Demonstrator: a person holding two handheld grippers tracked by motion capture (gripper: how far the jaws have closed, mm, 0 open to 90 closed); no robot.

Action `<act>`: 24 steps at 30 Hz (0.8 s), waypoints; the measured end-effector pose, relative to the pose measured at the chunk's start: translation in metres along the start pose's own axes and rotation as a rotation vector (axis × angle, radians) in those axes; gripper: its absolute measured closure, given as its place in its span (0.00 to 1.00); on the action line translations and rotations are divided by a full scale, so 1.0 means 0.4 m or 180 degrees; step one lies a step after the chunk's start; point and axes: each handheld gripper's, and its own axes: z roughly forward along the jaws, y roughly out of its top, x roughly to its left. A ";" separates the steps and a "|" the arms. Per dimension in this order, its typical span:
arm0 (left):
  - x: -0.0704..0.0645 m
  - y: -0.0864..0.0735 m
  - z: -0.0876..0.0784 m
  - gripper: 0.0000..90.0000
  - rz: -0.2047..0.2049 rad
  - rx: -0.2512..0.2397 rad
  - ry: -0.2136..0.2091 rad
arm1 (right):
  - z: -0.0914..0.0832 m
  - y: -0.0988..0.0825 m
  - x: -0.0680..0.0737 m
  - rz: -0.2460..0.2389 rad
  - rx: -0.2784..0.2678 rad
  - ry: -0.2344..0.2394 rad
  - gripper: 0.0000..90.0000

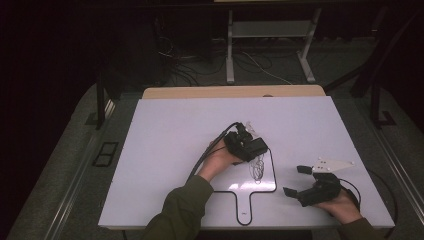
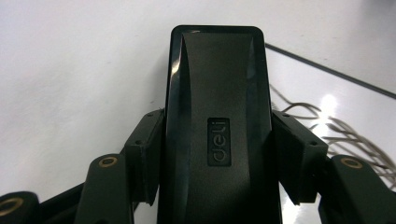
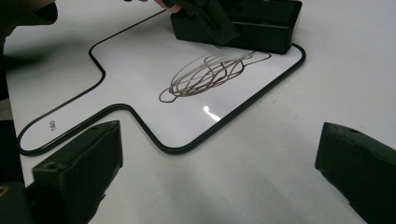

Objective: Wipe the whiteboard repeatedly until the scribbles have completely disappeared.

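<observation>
A white rectangular table top (image 1: 165, 150) carries a small white paddle-shaped whiteboard with a thin black rim and a short handle (image 1: 235, 202), the handle pointing toward 6 o'clock on the table. On the board's face is a loose brownish-grey scribble of looping marker lines (image 3: 210, 74), sitting toward the board's 12 o'clock end. The left gripper (image 1: 245, 145), held by a hand coming from a dark olive sleeve (image 1: 182, 210), is near the middle of the table at the board's 12 o'clock edge. Its two black jaws are pinching the sides of a glossy black rectangular whiteboard eraser marked "deli" (image 2: 217, 126), one jaw pressed against each long side. In the right gripper view, the eraser rests on the board's far edge, touching the top end of the scribble. The right gripper (image 1: 300, 181) is at about 4 o'clock on the table, just beside the board's right edge and apart from it, held by the person's other hand. Its jaws are spread wide with nothing between them, above the bare table. A black cable (image 1: 210, 150) trails from the left gripper toward 7 o'clock.
</observation>
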 end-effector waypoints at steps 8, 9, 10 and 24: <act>-0.044 0.024 0.017 0.44 0.0150 -0.0026 -0.0124 | 0.001 0.000 0.001 0.0000 0.0001 0.0004 0.00; -0.050 0.027 0.018 0.44 0.0167 -0.0027 -0.0129 | 0.001 0.000 0.001 -0.0001 0.0001 0.0008 0.00; -0.056 0.030 0.020 0.44 0.0181 -0.0031 -0.0142 | 0.001 0.000 0.001 -0.0001 0.0001 0.0008 0.00; -0.003 0.007 0.006 0.44 -0.0015 -0.0017 -0.0014 | -0.001 -0.001 -0.001 0.0006 -0.0007 0.0004 0.00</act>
